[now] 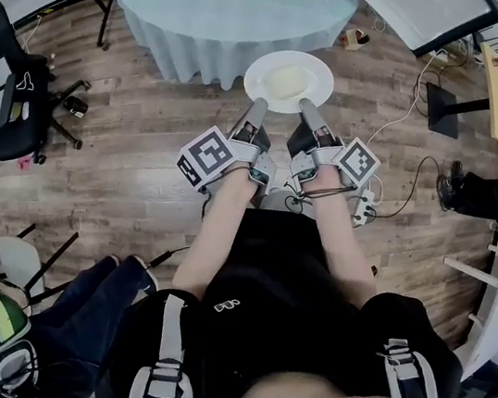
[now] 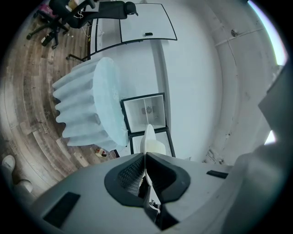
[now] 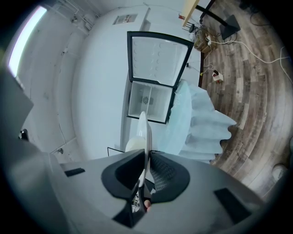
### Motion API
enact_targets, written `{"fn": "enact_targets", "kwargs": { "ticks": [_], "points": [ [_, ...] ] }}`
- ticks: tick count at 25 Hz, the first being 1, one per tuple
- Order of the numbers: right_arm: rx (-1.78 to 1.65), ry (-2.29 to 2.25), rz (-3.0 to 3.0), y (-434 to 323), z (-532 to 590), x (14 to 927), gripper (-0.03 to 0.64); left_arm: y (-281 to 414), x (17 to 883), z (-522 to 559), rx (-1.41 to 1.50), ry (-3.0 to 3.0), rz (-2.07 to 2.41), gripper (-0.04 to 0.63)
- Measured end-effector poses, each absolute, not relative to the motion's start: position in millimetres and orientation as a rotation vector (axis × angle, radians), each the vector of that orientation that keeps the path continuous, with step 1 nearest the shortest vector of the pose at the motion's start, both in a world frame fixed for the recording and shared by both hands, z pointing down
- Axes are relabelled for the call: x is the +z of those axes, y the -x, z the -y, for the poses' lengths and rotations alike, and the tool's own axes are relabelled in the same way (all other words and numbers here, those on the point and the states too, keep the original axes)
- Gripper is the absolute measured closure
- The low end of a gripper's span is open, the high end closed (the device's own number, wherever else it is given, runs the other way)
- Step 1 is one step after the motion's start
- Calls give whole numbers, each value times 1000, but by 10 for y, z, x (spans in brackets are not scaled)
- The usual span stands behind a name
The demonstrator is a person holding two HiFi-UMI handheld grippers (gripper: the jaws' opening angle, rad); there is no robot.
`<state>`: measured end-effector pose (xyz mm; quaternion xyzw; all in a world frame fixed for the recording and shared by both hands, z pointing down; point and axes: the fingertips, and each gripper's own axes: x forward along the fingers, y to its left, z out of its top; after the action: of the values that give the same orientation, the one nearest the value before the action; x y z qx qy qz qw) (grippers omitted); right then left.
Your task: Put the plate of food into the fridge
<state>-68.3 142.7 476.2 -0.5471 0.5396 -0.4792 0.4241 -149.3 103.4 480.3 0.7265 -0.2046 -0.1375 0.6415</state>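
A white plate (image 1: 288,81) with a pale mound of food (image 1: 287,80) is held level over the wood floor, just short of the round table. My left gripper (image 1: 258,108) is shut on its near left rim and my right gripper (image 1: 307,107) is shut on its near right rim. In the left gripper view the plate (image 2: 149,137) runs edge-on out of the gripper (image 2: 145,157). The right gripper view shows the same plate (image 3: 143,132) pinched in the gripper (image 3: 147,157). The open fridge (image 3: 149,103) stands ahead beyond the table, its door (image 3: 158,57) swung wide.
The round table with a pale blue cloth (image 1: 237,8) stands between me and the fridge (image 2: 145,112). A black office chair (image 1: 12,90) is at the far left. Cables and a black stand base (image 1: 445,106) lie to the right. A seated person's legs (image 1: 86,294) are at lower left.
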Motion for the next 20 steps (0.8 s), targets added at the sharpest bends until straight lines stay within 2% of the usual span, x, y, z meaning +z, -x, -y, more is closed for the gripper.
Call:
{"fn": "enact_targets", "kwargs": {
  "ticks": [12, 20],
  "points": [
    [-1157, 1370, -1367, 422, -1281, 4636, 577, 1230, 4675, -881, -342, -1665, 439, 580],
    [-1240, 1227, -1461, 348, -372, 4557, 577, 1204, 4503, -59, -417, -1695, 597, 580]
  ]
}}
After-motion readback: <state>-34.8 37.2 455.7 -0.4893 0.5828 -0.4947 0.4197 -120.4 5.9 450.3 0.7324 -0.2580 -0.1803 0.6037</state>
